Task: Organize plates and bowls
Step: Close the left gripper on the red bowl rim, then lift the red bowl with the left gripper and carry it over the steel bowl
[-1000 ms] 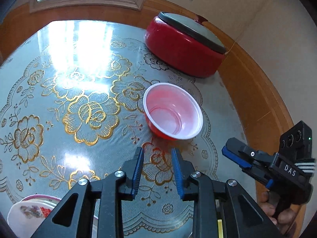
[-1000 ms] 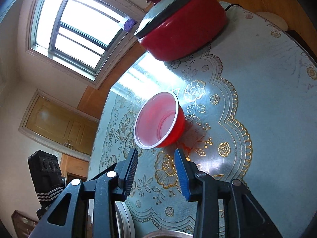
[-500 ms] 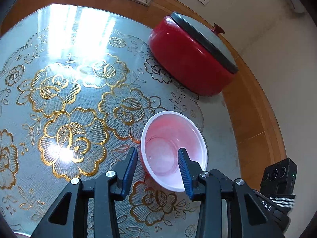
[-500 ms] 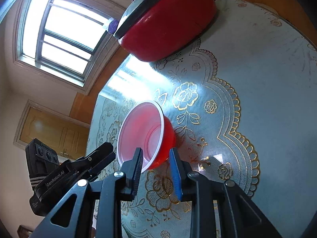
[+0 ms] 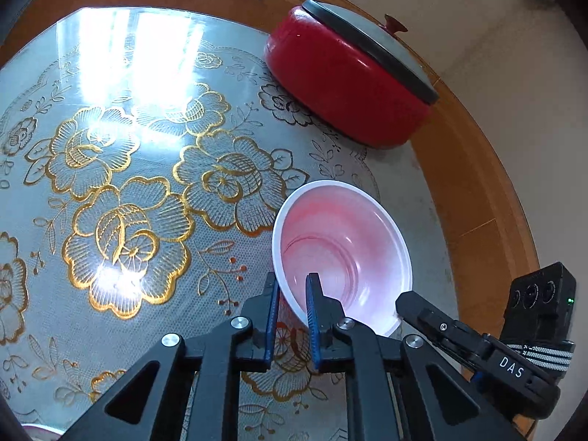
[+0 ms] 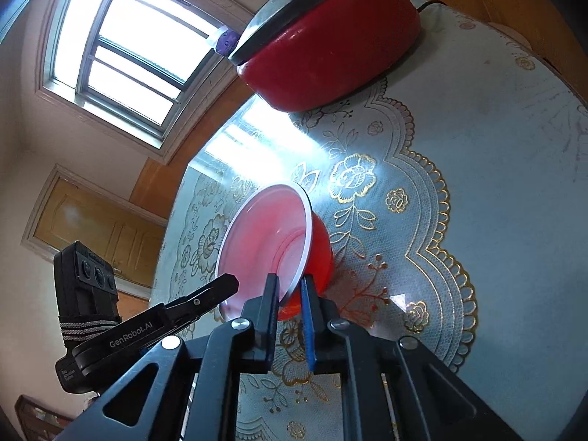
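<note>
Nearest the left wrist camera, the left gripper (image 5: 291, 294) is seen pinching the near rim of the red bowl (image 5: 341, 253), one blue-padded finger outside the wall and the other inside the pale pink interior. From the right wrist camera, the right gripper (image 6: 288, 296) is likewise shown narrowed onto the same bowl's white rim (image 6: 305, 235), with one finger on each side of the wall; whether the pads actually press the wall there cannot be told. The bowl (image 6: 279, 253) is carried on the desk (image 5: 110, 128), on a grey-blue lace-patterned cover with gold flowers (image 5: 125, 235), and is placed toward the desk's right edge. Each gripper is visible in the other's view, close beside the bowl. Farther back, a red pot (image 5: 345, 84) with a dark lid is seen standing on the desk, well apart from the bowl. Beyond it, a window (image 6: 121, 47) and a wooden door (image 6: 103, 231) are visible.
</note>
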### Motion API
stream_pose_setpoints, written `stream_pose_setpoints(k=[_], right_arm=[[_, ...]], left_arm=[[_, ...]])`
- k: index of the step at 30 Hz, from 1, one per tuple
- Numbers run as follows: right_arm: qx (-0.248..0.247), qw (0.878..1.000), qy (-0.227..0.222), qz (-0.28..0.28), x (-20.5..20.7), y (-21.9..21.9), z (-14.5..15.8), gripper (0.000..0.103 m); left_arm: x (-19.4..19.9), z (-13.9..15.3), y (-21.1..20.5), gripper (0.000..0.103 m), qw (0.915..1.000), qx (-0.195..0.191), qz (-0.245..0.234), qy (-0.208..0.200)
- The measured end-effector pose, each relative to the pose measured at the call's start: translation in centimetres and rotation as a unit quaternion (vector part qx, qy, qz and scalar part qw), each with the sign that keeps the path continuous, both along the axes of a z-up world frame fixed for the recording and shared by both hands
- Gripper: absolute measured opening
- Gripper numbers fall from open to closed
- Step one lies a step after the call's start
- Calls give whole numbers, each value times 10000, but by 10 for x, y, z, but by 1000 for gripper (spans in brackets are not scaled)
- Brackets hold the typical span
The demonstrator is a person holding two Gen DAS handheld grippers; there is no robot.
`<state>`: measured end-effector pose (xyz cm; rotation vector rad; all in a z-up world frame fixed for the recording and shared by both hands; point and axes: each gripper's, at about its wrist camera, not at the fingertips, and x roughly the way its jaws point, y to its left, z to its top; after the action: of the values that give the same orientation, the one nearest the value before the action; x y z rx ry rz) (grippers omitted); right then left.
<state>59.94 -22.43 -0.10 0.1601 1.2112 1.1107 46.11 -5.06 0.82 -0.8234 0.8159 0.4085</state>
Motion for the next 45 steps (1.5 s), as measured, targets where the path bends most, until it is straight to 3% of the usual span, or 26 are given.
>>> stream_pose_setpoints(k=[15,30,37,45], right_arm=[[235,9990,-211,309,-50,-63,23,11],[386,9971,-445,489,-78,-116,34,11],[464,9966,-361,572,-92,-142,34,11],[460,9948,-149,892,-119,-167,29,11]], left_arm=[[-54,39,-80,13,9978,486,-404,-186],[-81,45,-136,16,9955,354,-789,-383],[-90,45,-161,17,9930,470,-1010,-387],[-108,37,-175,18,9915,320,-1203,-376]])
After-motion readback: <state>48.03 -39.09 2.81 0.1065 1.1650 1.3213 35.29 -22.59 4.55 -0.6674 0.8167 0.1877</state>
